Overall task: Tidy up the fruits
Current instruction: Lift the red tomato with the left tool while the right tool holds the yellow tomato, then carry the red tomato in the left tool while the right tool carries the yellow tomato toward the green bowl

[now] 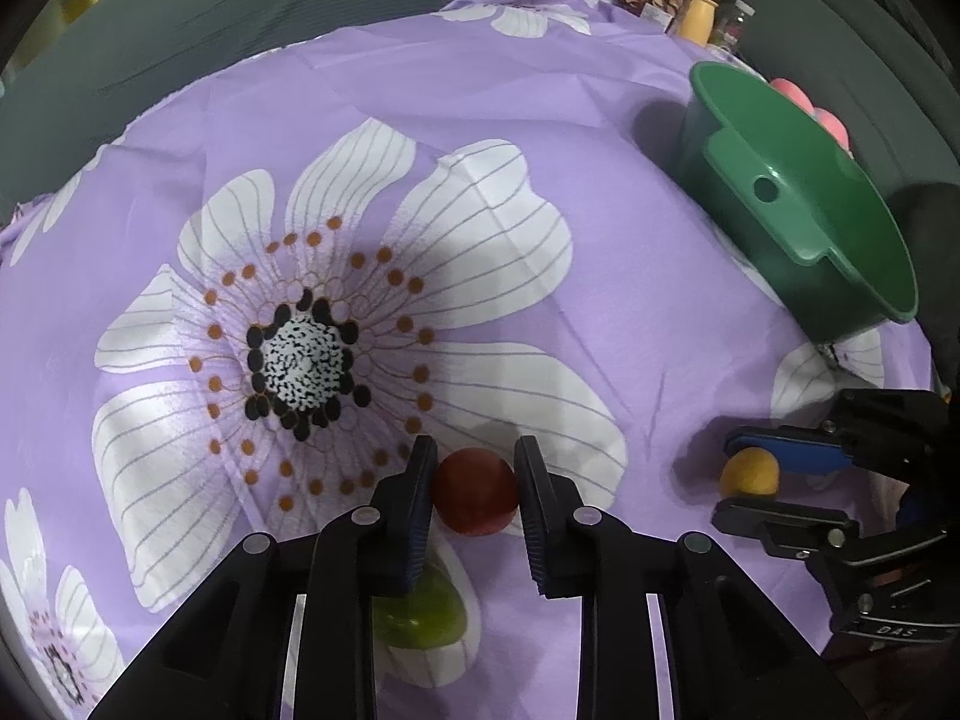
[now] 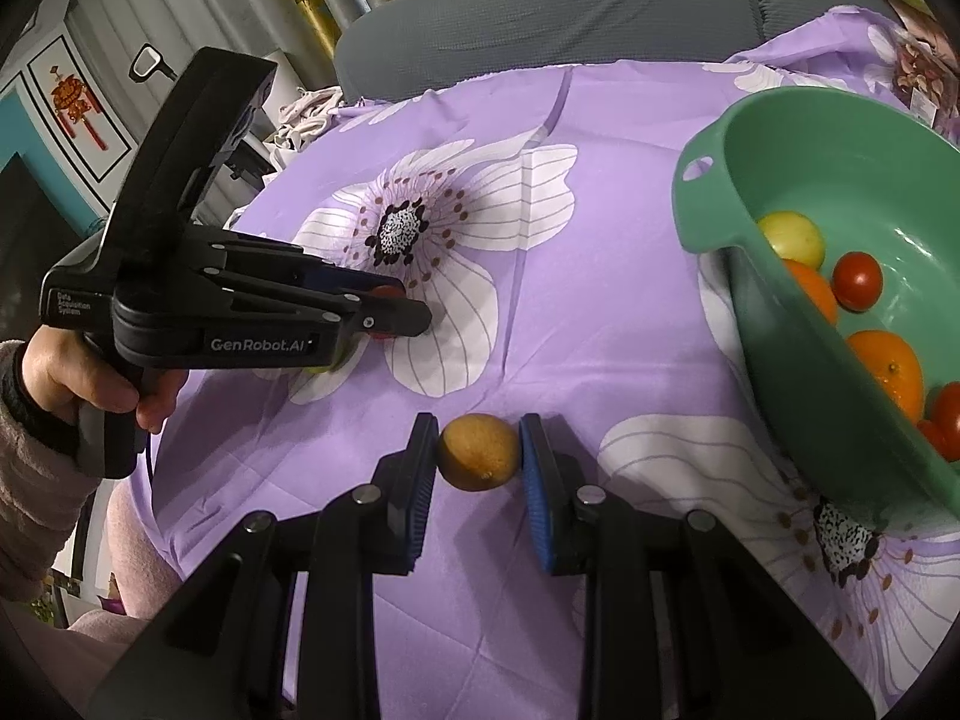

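Observation:
In the left wrist view my left gripper (image 1: pixel 474 483) is shut on a dark red round fruit (image 1: pixel 475 491) resting on the purple flowered cloth (image 1: pixel 540 120). A green fruit (image 1: pixel 420 612) lies just under the left finger, partly hidden. My right gripper (image 2: pixel 478 453) is shut on a small yellow-brown citrus fruit (image 2: pixel 479 452), also seen at the right of the left wrist view as the yellow fruit (image 1: pixel 750 473). The green bowl (image 2: pixel 780 324) at the right holds several fruits: a yellow-green one (image 2: pixel 791 238), small red tomatoes (image 2: pixel 858 281) and oranges (image 2: pixel 888 369).
A person's hand (image 2: pixel 90 378) in a pinkish sleeve holds the left gripper's handle. A grey sofa back (image 2: pixel 540 18) runs behind the cloth. Clutter and a yellow bottle (image 1: pixel 699 18) sit at the cloth's far edge. Pink objects (image 1: pixel 810 105) lie behind the bowl.

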Action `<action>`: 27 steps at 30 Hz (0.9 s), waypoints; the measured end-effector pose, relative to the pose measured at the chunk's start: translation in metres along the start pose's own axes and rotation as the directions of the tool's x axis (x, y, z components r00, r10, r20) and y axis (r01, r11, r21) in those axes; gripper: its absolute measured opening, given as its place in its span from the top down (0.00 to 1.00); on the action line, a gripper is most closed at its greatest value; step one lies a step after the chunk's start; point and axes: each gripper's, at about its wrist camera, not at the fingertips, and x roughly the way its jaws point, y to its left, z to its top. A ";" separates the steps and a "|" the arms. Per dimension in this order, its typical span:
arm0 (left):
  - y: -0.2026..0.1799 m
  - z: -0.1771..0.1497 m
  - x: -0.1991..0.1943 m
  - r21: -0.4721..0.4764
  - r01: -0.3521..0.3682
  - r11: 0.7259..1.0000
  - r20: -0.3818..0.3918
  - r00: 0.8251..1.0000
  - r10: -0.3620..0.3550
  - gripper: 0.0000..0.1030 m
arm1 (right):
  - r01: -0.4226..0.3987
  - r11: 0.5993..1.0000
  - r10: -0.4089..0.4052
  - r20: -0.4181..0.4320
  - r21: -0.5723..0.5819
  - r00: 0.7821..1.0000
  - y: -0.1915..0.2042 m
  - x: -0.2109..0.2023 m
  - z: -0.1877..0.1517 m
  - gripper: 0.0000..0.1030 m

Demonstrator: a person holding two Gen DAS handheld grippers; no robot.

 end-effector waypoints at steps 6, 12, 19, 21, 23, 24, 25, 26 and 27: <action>-0.007 -0.005 -0.011 -0.007 0.043 0.999 0.025 0.999 -0.043 0.74 | 0.006 1.000 -0.006 0.008 0.005 1.000 0.002 -0.002 0.000 0.73; -0.011 -0.008 -0.025 -0.010 0.073 0.997 0.058 0.996 -0.073 0.74 | 0.002 1.000 -0.002 0.020 0.006 1.000 0.002 -0.007 0.001 0.73; -0.018 -0.015 -0.041 -0.018 0.099 0.995 0.093 0.991 -0.097 0.74 | -0.001 1.000 0.001 0.033 -0.008 0.999 0.007 -0.012 0.002 0.73; -0.019 -0.016 -0.043 -0.020 0.102 0.995 0.099 0.990 -0.100 0.74 | 0.001 1.000 -0.001 0.036 -0.011 0.999 0.009 -0.014 0.002 0.73; -0.019 -0.019 -0.046 -0.024 0.108 0.994 0.105 0.989 -0.105 0.74 | 0.005 1.000 -0.004 0.038 -0.014 0.999 0.010 -0.015 0.002 0.73; -0.019 -0.021 -0.047 -0.026 0.108 0.994 0.107 0.989 -0.105 0.74 | 0.007 1.000 -0.006 0.041 -0.018 0.999 0.011 -0.016 0.002 0.73; -0.020 -0.023 -0.048 -0.025 0.109 0.994 0.108 0.988 -0.106 0.74 | 0.007 1.000 -0.006 0.043 -0.019 0.999 0.012 -0.017 0.003 0.73; -0.020 -0.024 -0.050 -0.025 0.111 0.994 0.110 0.988 -0.108 0.74 | 0.008 1.000 -0.007 0.046 -0.021 0.999 0.012 -0.018 0.003 0.73; -0.020 -0.025 -0.051 -0.025 0.111 0.994 0.112 0.988 -0.107 0.74 | 0.009 1.000 -0.008 0.048 -0.024 0.999 0.013 -0.018 0.003 0.73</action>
